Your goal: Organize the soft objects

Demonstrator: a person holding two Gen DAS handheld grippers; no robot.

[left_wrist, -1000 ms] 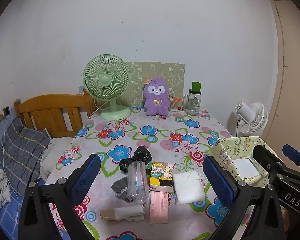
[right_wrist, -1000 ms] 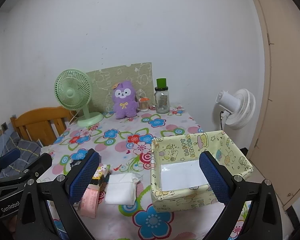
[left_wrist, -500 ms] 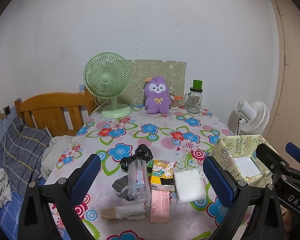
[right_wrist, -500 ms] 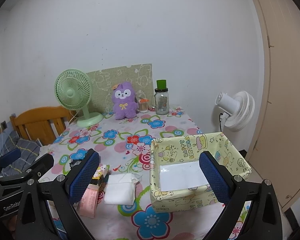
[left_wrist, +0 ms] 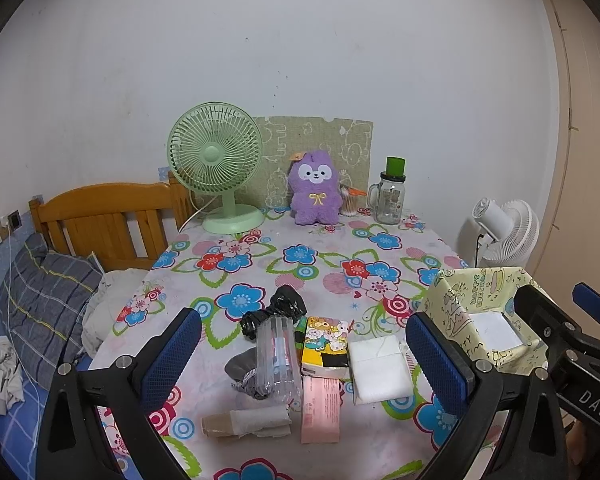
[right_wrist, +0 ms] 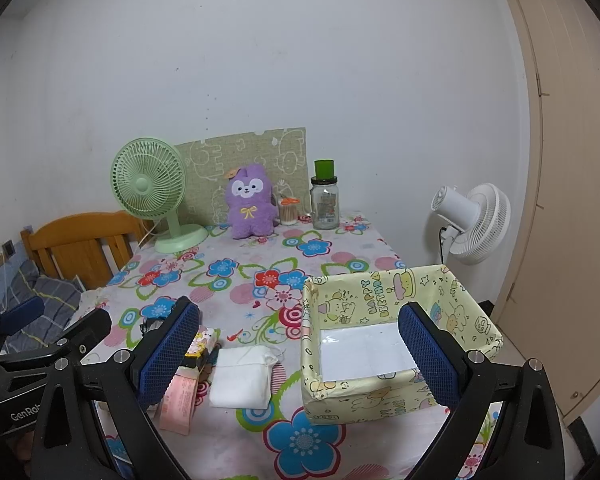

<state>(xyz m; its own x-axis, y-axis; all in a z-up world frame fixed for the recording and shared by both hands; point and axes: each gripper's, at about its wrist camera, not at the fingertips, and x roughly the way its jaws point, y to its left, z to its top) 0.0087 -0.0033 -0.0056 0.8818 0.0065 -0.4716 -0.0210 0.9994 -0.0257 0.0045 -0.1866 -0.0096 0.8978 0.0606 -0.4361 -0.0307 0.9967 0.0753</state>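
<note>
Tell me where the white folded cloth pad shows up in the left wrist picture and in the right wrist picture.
Left wrist view: the white cloth pad lies lower centre-right, just right of the cartoon tissue pack.
Right wrist view: it lies lower centre-left, just left of the yellow birthday box.
Shared landmark: the purple plush toy at the table's far edge, right of the green fan.
</note>
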